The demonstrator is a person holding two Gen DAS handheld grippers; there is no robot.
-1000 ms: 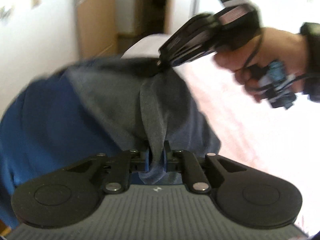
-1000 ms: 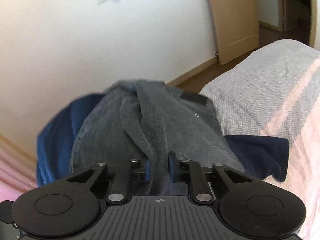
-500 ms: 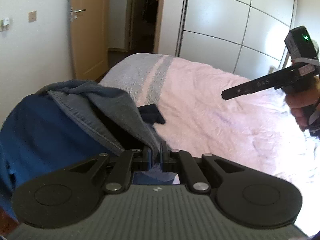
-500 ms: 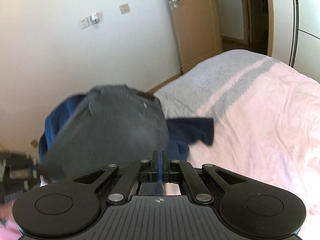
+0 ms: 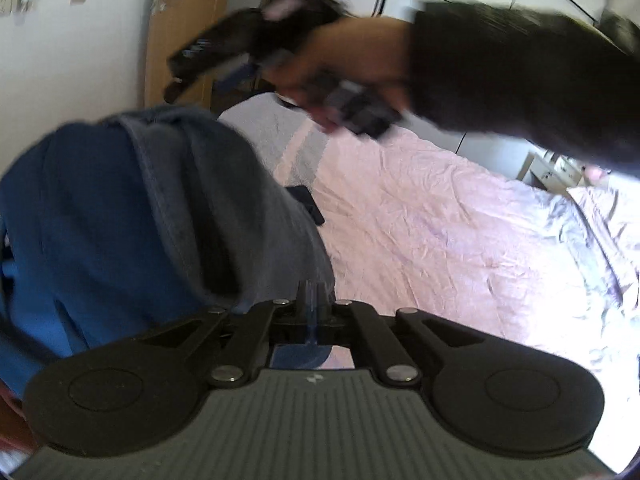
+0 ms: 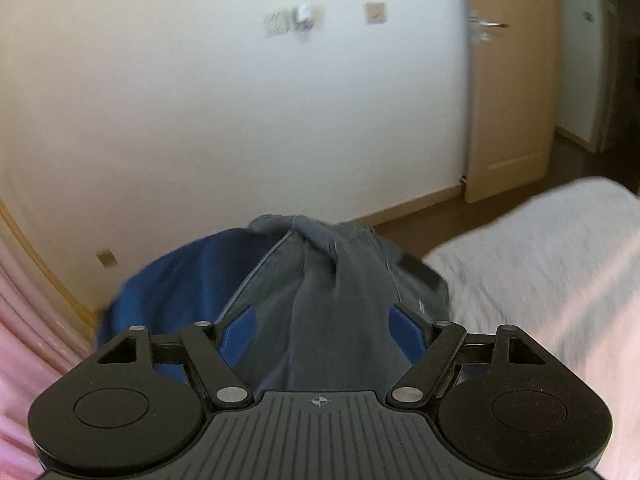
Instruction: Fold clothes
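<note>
Two grippers are at work on one garment. Nearest the left wrist camera, the left gripper [image 5: 310, 292] has its jaws pressed together; a sliver of blue shows between the fingers, and the grey garment [image 5: 224, 216] hangs right against them, so it probably pinches an edge, though the contact itself is hidden. In the right wrist view, the right gripper [image 6: 320, 332] has just been opening and now stands spread wide, with the grey cloth bunched between its blue pads [image 6: 236, 336] but not clamped. The garment rests on a blue item [image 5: 88, 232] at the near edge of the bed [image 5: 432, 232]. Beyond it the pink cover lies bare. Farther off stand the wall [image 6: 240, 112] and a wooden door [image 6: 508, 100].

Progress assessment: early. The garment is crumpled and lifted, with no flat fold visible. Remaining steps: regrasp, spread flat on the bed, fold.
</note>
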